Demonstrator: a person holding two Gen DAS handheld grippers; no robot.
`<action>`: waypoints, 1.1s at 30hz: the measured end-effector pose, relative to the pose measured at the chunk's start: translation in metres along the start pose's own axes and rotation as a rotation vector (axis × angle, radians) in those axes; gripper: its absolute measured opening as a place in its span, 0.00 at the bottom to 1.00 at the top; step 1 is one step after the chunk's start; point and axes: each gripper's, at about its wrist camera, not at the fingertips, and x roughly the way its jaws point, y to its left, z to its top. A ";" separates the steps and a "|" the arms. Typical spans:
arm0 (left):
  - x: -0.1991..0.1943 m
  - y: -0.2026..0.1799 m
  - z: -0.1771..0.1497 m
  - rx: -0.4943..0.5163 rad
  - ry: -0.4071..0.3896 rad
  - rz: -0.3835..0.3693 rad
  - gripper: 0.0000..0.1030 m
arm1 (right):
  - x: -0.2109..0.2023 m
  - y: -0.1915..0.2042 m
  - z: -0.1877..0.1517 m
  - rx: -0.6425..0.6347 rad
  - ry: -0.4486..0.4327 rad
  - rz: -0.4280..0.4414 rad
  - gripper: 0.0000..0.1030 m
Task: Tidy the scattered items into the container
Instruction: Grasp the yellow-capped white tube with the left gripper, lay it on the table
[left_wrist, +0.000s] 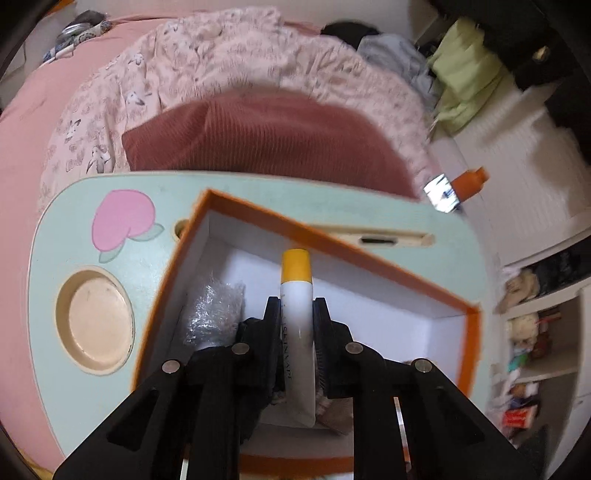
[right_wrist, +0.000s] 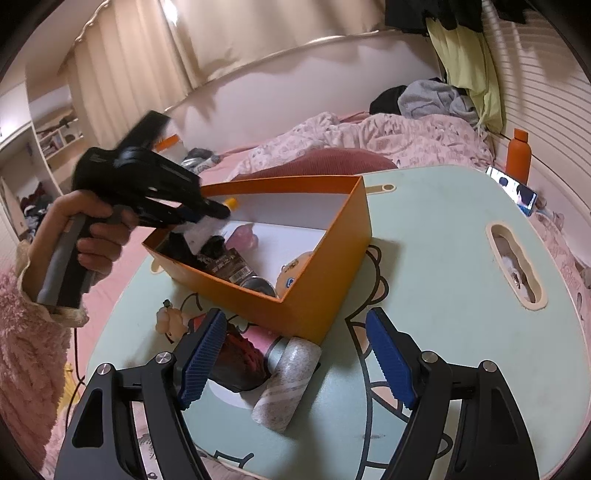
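My left gripper (left_wrist: 295, 306) is shut on a white tube with a yellow cap (left_wrist: 297, 302) and holds it over the open orange box (left_wrist: 471, 332). The box also shows in the right wrist view (right_wrist: 332, 254), where the left gripper (right_wrist: 221, 210) hovers above its left end. Inside lie a plastic-wrapped packet (left_wrist: 214, 310), a dark packet (right_wrist: 229, 266) and a doll's head (right_wrist: 291, 273). My right gripper (right_wrist: 295, 354) is open and empty above a grey speckled roll (right_wrist: 288, 380), a dark red item (right_wrist: 240, 358) and a small figurine (right_wrist: 170, 321) on the table.
The mint-green lap table (right_wrist: 443, 258) stands on a bed with a pink quilt (left_wrist: 221, 66) and a red cushion (left_wrist: 258, 136). An orange bottle (right_wrist: 519, 155) and a phone (right_wrist: 513, 194) are at the table's far right. Shelves (left_wrist: 535, 332) stand to the right.
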 end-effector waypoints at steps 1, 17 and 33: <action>-0.008 0.001 -0.001 -0.006 -0.018 -0.031 0.17 | -0.001 -0.001 0.000 0.003 -0.004 0.000 0.76; -0.055 0.052 -0.143 -0.037 -0.242 0.058 0.18 | -0.014 -0.040 0.021 0.282 -0.056 0.255 0.76; -0.031 0.025 -0.170 0.018 -0.311 0.110 0.18 | 0.040 -0.040 0.073 0.318 0.069 0.278 0.76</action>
